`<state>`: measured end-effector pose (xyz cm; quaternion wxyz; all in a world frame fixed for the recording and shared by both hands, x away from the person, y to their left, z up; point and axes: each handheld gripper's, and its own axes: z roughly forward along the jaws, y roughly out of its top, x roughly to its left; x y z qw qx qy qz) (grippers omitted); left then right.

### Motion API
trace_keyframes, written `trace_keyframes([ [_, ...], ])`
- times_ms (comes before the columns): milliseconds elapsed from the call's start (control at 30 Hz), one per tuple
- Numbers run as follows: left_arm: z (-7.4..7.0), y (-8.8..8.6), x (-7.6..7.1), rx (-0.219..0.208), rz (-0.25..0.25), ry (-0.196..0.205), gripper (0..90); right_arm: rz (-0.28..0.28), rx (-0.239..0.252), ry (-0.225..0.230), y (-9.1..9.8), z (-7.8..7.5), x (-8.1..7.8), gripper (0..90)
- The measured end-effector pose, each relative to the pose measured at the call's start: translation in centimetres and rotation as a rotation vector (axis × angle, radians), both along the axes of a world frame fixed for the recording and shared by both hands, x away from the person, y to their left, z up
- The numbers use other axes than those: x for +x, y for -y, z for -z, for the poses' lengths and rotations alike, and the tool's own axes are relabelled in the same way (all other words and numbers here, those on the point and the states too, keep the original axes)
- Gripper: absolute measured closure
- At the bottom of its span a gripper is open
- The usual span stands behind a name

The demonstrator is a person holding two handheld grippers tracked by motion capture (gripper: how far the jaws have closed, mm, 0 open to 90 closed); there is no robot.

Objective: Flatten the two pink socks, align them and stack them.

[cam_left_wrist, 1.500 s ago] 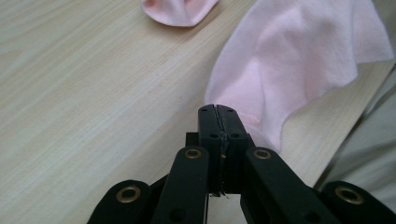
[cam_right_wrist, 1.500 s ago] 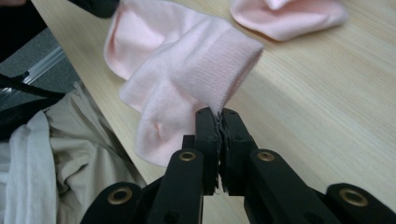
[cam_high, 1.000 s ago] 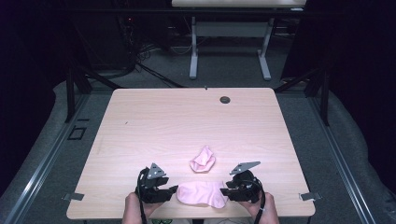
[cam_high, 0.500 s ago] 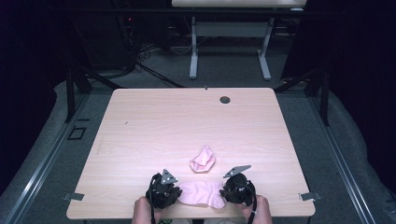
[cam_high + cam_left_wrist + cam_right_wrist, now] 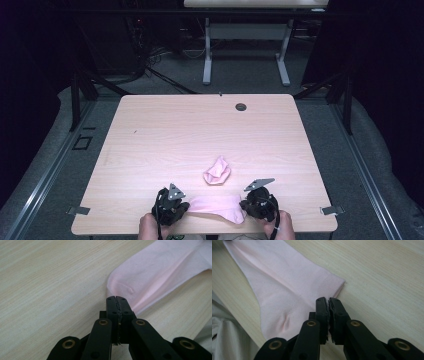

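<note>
Lying flat at the near edge of the table [image 5: 150, 140]: one pink sock [image 5: 216, 205], pinched at either end by the left gripper [image 5: 116, 299] and right gripper [image 5: 328, 301], jaws closed on fabric. Second sock [image 5: 217, 171], bunched, just beyond. Pairing or folding judged barely begun.

A flat pink sock [image 5: 217, 206] lies beside a bunched pink sock [image 5: 217, 171].
</note>
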<state>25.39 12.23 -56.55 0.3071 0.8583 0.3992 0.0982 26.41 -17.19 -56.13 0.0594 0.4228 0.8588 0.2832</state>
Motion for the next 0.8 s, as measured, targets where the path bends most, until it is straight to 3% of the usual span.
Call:
trace_keyframes([
  [67,-0.2,0.0,0.1,-0.010,-0.004,-0.001,87.7,-0.007,-0.002,0.001,0.0,-0.1,0.0,82.6],
  [100,-0.5,-0.2,0.2,-0.032,-0.011,0.009,68.8,-0.016,0.020,0.001,0.2,-0.4,0.1,67.4],
  [167,-0.8,-0.3,0.2,-0.049,-0.009,0.015,57.8,-0.023,0.041,0.000,0.6,-0.9,0.2,57.2],
  [200,-1.0,-0.4,0.3,-0.055,-0.012,0.026,57.8,-0.023,0.041,0.000,0.6,-0.9,0.2,57.2],
  [333,-2.0,-0.7,1.8,-0.063,-0.016,0.047,33.4,-0.007,0.075,0.039,1.4,-2.4,1.2,41.1],
  [433,-2.2,-0.6,2.7,-0.074,-0.014,0.046,25.1,-0.004,0.076,0.046,1.5,-2.9,1.7,37.8],
  [467,-2.3,-0.5,3.3,-0.073,-0.011,0.044,22.7,0.002,0.089,0.059,1.3,-3.5,2.6,32.7],
  [567,-2.3,-0.2,4.5,-0.076,-0.009,0.046,19.5,0.008,0.091,0.067,1.0,-3.8,3.3,30.7],
  [733,-2.2,0.4,6.9,-0.096,-0.007,0.044,16.0,-0.008,0.078,0.089,-0.2,-4.6,6.1,25.2],
  [800,-2.2,0.5,7.2,-0.097,-0.005,0.042,14.5,-0.015,0.077,0.085,-0.7,-4.7,7.0,23.3],
])
